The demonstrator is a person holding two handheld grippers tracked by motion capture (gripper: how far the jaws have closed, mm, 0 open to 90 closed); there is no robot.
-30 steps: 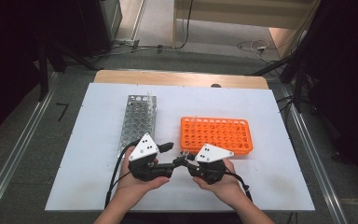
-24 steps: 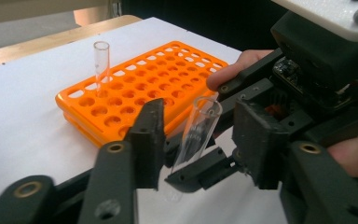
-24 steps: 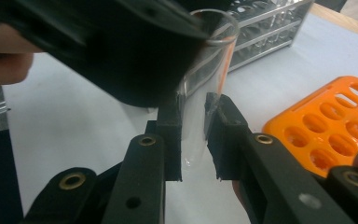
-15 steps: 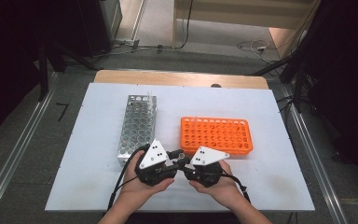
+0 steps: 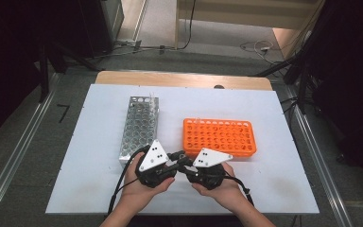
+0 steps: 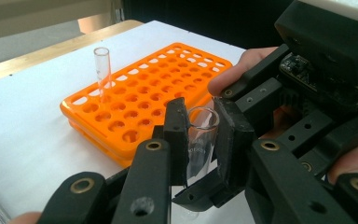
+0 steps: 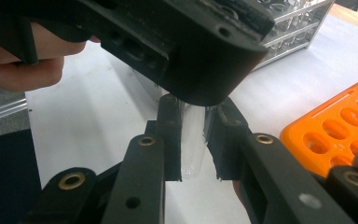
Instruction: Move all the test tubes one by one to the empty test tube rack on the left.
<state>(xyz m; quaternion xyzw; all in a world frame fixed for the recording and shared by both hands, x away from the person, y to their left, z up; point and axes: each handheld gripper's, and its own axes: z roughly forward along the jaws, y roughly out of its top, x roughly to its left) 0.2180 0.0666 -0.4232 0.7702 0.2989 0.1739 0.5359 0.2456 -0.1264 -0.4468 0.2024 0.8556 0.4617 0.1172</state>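
From the high view, the left gripper (image 5: 170, 163) and right gripper (image 5: 187, 166) meet nose to nose near the orange rack (image 5: 220, 137).

In the left gripper view, its jaws pinch a glass tube (image 6: 200, 142) standing upright, the rack just beyond.

In the right gripper view, its jaws flank the tube's (image 7: 192, 140) lower end; whether they grip cannot be told.

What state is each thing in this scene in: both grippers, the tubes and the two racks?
Left gripper: shut on held tube.
Right gripper: jaws around the same tube.
Held tube: clear, open mouth up.
Orange rack: one tube standing upright.
Metal rack: lying flat.
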